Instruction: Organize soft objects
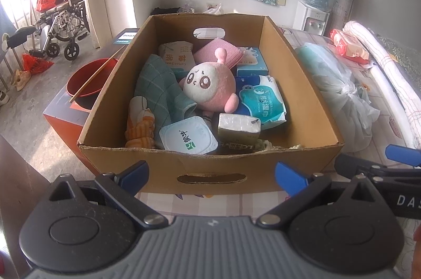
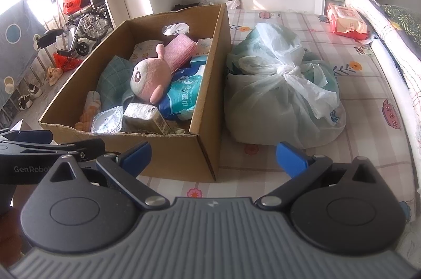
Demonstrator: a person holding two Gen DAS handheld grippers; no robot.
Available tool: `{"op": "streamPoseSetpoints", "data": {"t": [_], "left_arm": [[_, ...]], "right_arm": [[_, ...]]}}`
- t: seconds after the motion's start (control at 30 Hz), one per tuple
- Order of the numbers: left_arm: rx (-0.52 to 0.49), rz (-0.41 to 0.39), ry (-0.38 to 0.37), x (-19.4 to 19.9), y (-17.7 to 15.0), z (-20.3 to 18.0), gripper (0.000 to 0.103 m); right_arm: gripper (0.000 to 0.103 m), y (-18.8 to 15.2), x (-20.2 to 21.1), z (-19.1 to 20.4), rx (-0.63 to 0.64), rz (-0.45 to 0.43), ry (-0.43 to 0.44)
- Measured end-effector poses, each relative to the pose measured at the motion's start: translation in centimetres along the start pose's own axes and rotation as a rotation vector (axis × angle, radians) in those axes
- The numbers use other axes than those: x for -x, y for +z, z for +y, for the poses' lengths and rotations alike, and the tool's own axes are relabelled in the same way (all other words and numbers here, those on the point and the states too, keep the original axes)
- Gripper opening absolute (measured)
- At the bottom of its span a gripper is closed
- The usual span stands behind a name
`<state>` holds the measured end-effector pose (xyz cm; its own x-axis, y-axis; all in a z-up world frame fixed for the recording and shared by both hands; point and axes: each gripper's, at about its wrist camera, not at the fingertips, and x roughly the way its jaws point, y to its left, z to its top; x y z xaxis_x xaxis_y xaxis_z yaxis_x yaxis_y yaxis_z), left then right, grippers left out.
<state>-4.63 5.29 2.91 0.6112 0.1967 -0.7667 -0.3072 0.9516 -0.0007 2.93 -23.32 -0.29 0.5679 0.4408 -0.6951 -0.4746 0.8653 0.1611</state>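
1. My left tongs (image 1: 211,175) are spread wide and hold nothing; they hover just in front of the near wall of the cardboard box (image 1: 168,163), level with its cut-out handle.
2. My right tongs (image 2: 213,159) are also spread apart and hold nothing, hanging near the box's front right corner above the patterned bed sheet (image 2: 368,94).
3. The box sits on the bed, and the soft things lie piled inside it.
4. A pink plush toy (image 1: 210,86) with a white face lies near the middle of the pile, tilted on its side.
5. A teal checked cloth (image 1: 158,86) is bunched to the left of the plush, touching it.
6. An orange and white knitted item (image 1: 139,123) rests against the box's left wall near the front.
7. A pink folded cloth (image 1: 218,54) lies behind the plush toward the far wall.
8. A blue pack of wet wipes (image 1: 260,100) lies to the right of the plush, touching it.
9. A sealed yogurt cup (image 1: 188,138) and a wrapped block (image 1: 238,125) lie at the front of the pile, side by side.
10. A knotted plastic bag (image 2: 284,84) with something teal inside sits on the bed just beside the box's right wall.
11. A red bowl (image 1: 84,80) with a chopstick across it sits on an orange carton to the left of the box.
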Motion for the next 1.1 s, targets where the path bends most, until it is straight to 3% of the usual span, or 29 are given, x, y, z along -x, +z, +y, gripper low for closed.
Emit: {"op": "streamPoseSetpoints", "data": {"t": [1.1], "left_arm": [[0.018, 0.066, 0.002, -1.1, -0.3, 0.2, 0.102]], "right_arm": [[0.102, 0.0, -1.2, 0.2, 0.009, 0.05, -0.02]]}}
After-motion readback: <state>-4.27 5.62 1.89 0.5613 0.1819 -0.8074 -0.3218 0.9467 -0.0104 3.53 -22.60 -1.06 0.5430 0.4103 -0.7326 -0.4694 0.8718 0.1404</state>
